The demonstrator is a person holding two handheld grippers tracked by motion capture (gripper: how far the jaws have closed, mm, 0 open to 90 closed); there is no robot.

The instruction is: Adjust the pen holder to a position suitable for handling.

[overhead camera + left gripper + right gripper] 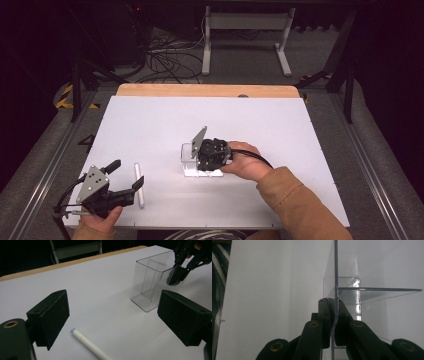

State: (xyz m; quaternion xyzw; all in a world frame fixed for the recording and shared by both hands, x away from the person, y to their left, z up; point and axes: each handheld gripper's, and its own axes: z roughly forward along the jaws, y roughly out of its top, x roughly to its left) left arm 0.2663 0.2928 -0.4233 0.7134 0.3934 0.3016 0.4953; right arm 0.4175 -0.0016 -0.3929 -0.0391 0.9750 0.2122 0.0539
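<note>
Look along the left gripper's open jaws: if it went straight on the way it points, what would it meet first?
Probably the white pen, which lies on the table between the open jaws of the left gripper. If the gripper passed above it, the clear plastic container beyond would be next; depth is unclear.

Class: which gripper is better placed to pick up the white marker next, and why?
Left. The left gripper hovers open with the white marker between its jaws, while the right gripper is clamped on the clear container's wall.

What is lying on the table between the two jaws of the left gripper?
A white marker lies on the white table between the open jaws of the left gripper, as the left gripper view shows; the high view agrees.
</note>
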